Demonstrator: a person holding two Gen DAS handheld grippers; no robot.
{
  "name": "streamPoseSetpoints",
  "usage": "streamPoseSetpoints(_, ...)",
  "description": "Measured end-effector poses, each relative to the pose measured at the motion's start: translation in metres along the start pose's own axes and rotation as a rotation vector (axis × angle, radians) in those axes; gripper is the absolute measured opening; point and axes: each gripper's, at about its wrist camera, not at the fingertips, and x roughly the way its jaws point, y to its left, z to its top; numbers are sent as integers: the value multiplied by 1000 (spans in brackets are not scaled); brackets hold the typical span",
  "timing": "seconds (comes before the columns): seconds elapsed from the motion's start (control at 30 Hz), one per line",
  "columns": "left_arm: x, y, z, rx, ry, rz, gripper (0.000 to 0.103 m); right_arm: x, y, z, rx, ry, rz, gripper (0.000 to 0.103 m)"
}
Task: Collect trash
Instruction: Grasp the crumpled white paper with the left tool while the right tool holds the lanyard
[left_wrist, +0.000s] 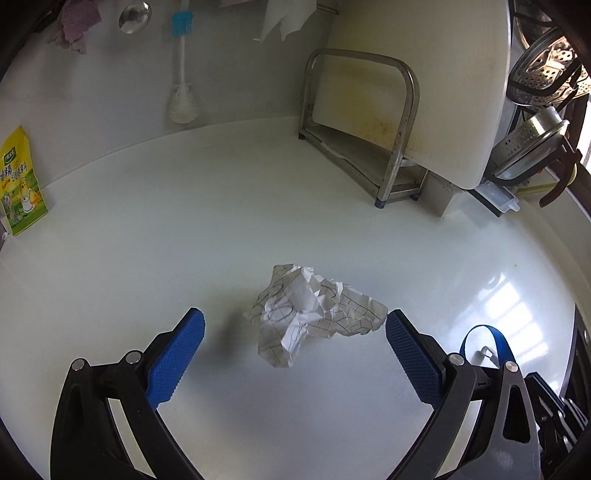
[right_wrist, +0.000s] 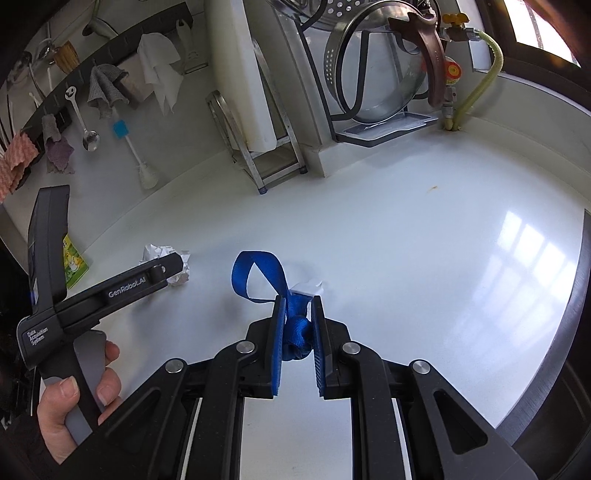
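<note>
A: Counting the countertop (left_wrist: 155, 229): one crumpled paper ball (left_wrist: 314, 314), one blue strap (right_wrist: 258, 275).

B: And one yellow packet (left_wrist: 20, 181), one bottle brush (left_wrist: 183, 70), one cutting board (left_wrist: 417, 77), one metal rack (left_wrist: 391, 125). Two grippers: left gripper (left_wrist: 295, 325), right gripper (right_wrist: 298, 306).

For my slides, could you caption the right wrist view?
Right gripper shut on blue strap above white counter.

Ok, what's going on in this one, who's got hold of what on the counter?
A person is clearing trash off a white kitchen counter with two handheld grippers. The right gripper is shut on a knotted blue strap with a white tag at its end. The left gripper is open, with its pads on either side of a crumpled paper ball that lies on the counter, not yet gripped.
</note>
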Motion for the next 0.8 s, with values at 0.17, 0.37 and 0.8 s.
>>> streamPoseSetpoints(0.17, 23, 1, 9, -21, 42, 41, 97, -2, 0, 0, 3, -4, 12, 14)
streamPoseSetpoints(0.37, 40, 10, 14, -57, 90, 39, 71, -1, -1, -1, 4, 0, 18, 14)
streamPoseSetpoints(0.8, 21, 17, 3, -18, 64, 0, 32, 0, 2, -2, -14, 2, 23, 14)
